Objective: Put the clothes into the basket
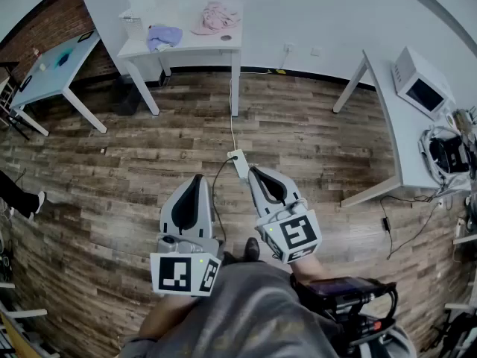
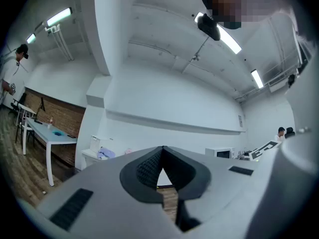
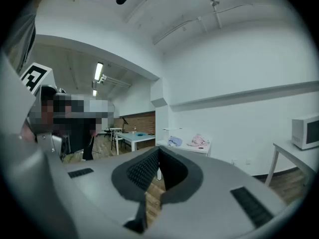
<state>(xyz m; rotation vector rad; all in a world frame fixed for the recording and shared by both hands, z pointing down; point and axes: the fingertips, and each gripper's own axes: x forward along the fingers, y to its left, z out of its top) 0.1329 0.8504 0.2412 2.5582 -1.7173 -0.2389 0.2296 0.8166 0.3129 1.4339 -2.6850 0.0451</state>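
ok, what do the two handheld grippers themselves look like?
The left gripper and right gripper match: smooth light-grey shells, black ribbed pads, each with a white cube bearing black square markers. The person wears grey clothing.

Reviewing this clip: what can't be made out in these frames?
Basket: none recognisable in any view; the white object on the white table is too small to tell.
Pink garment and purple garment: too small in every view to tell their type.
Right table: cut by head view's edge.
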